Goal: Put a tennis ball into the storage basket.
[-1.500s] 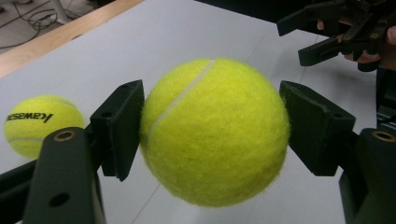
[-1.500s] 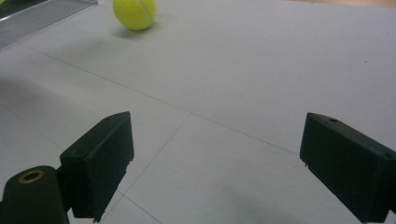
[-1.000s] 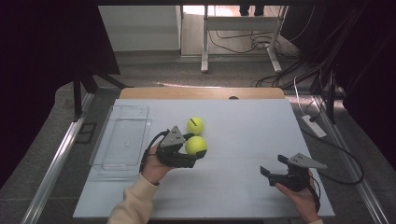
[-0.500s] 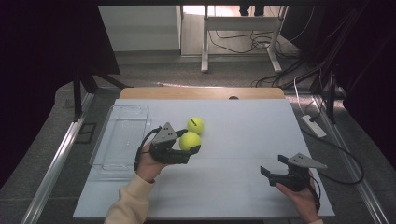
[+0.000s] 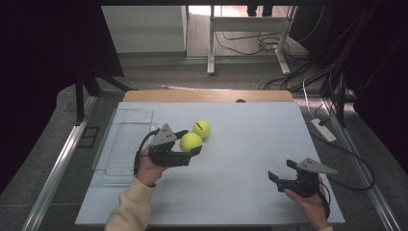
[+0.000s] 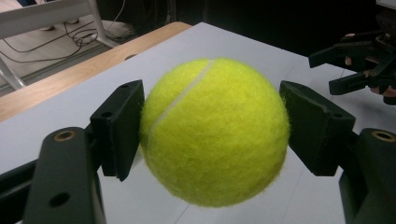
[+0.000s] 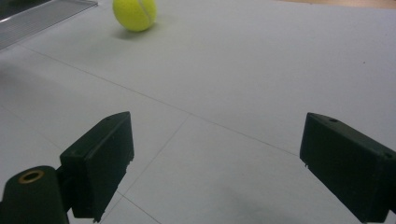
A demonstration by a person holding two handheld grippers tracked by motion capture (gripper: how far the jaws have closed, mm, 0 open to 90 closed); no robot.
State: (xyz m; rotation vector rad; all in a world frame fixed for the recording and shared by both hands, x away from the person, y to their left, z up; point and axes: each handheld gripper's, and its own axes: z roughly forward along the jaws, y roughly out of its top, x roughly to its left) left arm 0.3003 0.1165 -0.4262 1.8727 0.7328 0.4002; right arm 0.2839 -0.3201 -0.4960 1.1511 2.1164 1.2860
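Now two tennis balls: left tool (image 5: 191, 146) pinching one ball (image 5: 190, 142); other ball (image 5: 201, 129) on table (image 5: 250, 139); right tool (image 5: 283, 172) spread.

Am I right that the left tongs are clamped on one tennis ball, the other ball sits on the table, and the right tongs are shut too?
Not quite. The right tongs stand open with nothing between them, as the right gripper view shows. The rest holds: the left tongs are clamped on one tennis ball, and the other ball sits on the table.
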